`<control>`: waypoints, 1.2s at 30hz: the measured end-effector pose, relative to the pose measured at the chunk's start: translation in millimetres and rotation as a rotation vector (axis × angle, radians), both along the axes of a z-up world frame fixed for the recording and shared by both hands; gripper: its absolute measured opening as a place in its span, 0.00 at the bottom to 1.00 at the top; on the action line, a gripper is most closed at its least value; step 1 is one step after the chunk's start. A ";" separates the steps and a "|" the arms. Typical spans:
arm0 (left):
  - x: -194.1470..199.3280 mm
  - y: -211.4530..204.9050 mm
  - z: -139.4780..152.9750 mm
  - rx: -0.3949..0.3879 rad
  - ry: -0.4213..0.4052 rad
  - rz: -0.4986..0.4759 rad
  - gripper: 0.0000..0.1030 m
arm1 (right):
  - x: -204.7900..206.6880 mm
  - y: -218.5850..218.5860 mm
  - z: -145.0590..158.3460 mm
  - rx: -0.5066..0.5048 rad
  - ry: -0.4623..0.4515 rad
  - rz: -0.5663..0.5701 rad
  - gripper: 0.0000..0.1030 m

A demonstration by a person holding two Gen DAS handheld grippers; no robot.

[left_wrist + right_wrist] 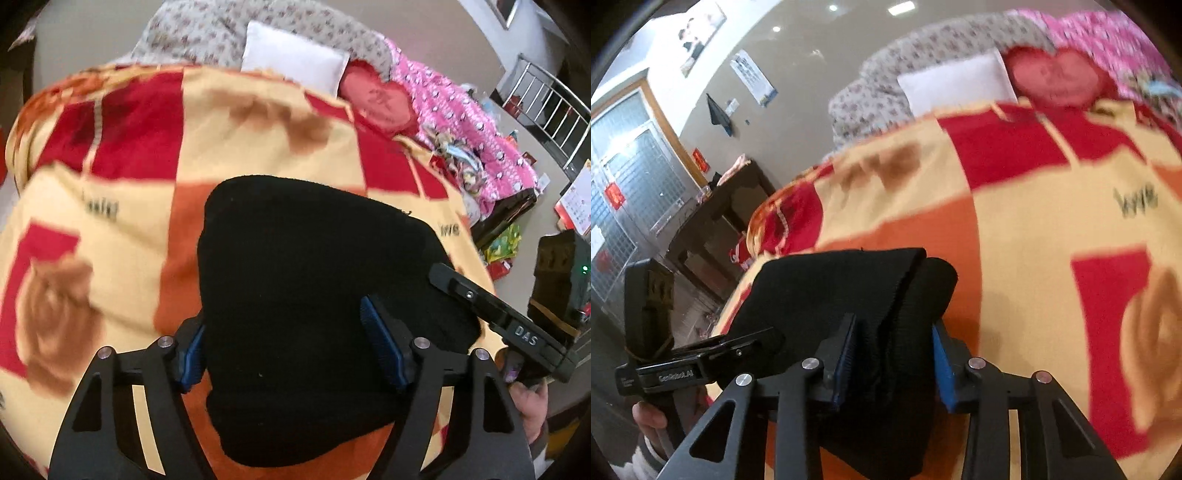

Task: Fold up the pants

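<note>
The black pants (314, 277) lie folded into a thick bundle on a red, orange and cream blanket (129, 229). My left gripper (286, 350) straddles the bundle's near part with its jaws wide; the blue pads (380, 347) show bare faces, so it is open. In the right wrist view the pants (831, 288) lie at the bed's near corner. My right gripper (894, 360) is shut on a bunched ridge of the black cloth. Its finger (454, 284) lies on the bundle's right edge in the left wrist view.
A white pillow (295, 55), a red heart cushion (376, 99) and a pink quilt (461, 110) lie at the bed's far end. A dark table (713, 210) stands beside the bed. A person's hand (646, 417) holds the left gripper's handle.
</note>
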State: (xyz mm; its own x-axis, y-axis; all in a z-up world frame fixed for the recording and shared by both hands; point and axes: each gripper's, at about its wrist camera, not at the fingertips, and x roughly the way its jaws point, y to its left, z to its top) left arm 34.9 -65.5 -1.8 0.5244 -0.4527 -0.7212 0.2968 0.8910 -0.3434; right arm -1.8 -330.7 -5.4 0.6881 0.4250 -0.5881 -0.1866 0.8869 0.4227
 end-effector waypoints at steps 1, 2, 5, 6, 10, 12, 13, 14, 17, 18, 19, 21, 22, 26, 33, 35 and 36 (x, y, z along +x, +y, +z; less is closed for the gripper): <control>5.0 -0.9 4.0 0.013 -0.013 0.005 0.73 | 7.4 -0.3 4.5 0.000 -0.006 0.000 0.36; 11.6 -2.7 6.8 0.029 -0.022 0.011 0.73 | 15.1 -0.2 7.7 0.003 -0.011 0.000 0.36; 37.0 -6.8 0.3 0.058 0.004 0.043 0.73 | 40.9 1.1 9.1 0.007 -0.012 -0.012 0.36; 47.5 -7.9 -7.2 0.072 0.030 0.058 0.73 | 53.0 2.8 6.8 -0.002 -0.007 -0.020 0.36; 61.9 -8.0 -27.6 0.118 0.043 0.088 0.74 | 85.5 6.1 -15.9 -0.080 0.072 -0.035 0.36; 62.0 -5.5 -31.7 0.094 0.049 0.091 0.75 | 88.4 3.7 -24.6 -0.089 0.094 -0.023 0.37; 60.0 -4.9 -31.8 0.094 0.046 0.094 0.75 | 86.0 0.8 -23.6 -0.081 0.091 -0.024 0.37; 59.4 -6.1 -31.0 0.101 0.041 0.094 0.75 | 83.5 -2.1 -21.0 -0.074 0.093 -0.030 0.37; 57.7 -10.7 -28.2 0.131 0.026 0.099 0.75 | 69.6 -4.8 2.4 -0.077 0.034 -0.036 0.37; 57.6 -11.9 -28.1 0.136 0.021 0.102 0.75 | 65.5 -0.9 8.8 -0.091 0.018 -0.024 0.37; 57.3 -13.2 -27.9 0.141 0.017 0.107 0.75 | 61.9 4.9 13.7 -0.111 0.011 -0.008 0.37; 55.7 -13.7 -28.1 0.145 0.008 0.115 0.75 | 56.3 18.3 17.4 -0.148 0.011 0.028 0.37; 55.2 -14.0 -28.5 0.144 0.005 0.119 0.75 | 53.9 22.7 16.2 -0.153 0.011 0.043 0.37; 50.9 -16.4 -28.2 0.160 -0.014 0.130 0.76 | 45.6 40.8 -5.0 -0.249 0.054 0.049 0.37; 38.4 -17.0 -19.1 0.207 -0.063 0.174 0.75 | 37.8 41.5 -1.4 -0.284 0.042 0.026 0.37; 31.9 -14.6 -13.8 0.227 -0.095 0.196 0.75 | 35.4 40.1 4.2 -0.286 0.032 0.013 0.37; 28.3 -13.4 -11.1 0.236 -0.108 0.205 0.75 | 36.1 40.6 5.7 -0.295 0.032 0.003 0.37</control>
State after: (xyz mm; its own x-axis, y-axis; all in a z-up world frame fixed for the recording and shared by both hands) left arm 63.2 -78.8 -12.9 0.6667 -0.1569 -0.7286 0.1263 0.9872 -0.0971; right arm 34.4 -290.1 0.3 0.6662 0.2346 -0.7079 -0.1804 0.9717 0.1523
